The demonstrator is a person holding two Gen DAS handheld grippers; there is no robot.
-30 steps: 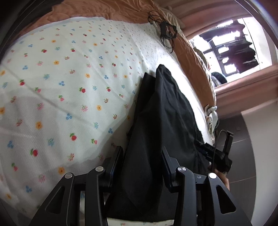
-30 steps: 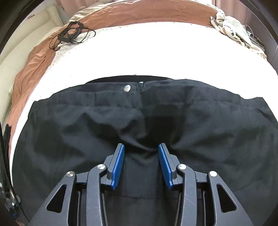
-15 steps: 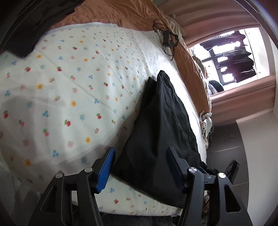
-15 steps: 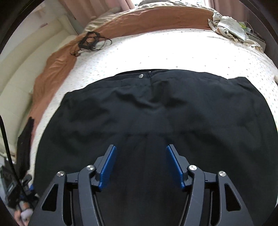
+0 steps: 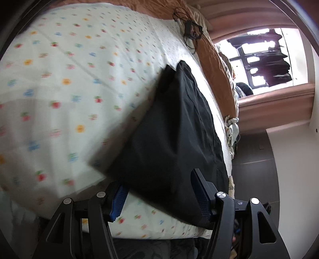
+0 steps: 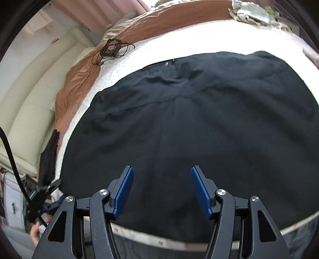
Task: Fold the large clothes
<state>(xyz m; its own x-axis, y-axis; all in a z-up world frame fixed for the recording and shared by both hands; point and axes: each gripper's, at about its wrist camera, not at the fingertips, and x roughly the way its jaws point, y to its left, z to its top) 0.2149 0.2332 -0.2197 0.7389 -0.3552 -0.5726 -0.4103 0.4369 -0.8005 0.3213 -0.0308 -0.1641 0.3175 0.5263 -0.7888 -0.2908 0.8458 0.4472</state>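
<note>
Fingers of both the left gripper (image 5: 160, 194) and right gripper (image 6: 161, 192) stand apart, clamping nothing, above black trousers (image 6: 189, 129) lying folded on the flower-printed sheet (image 5: 69, 79).

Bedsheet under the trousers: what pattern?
White bedsheet with small multicoloured flower prints; clearest in the left wrist view.

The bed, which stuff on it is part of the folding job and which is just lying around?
Part of the job:
black garment
left gripper, open
right gripper, open

Just lying about:
tangled black cable
brown blanket
crumpled cloth
flowered sheet underneath
</note>
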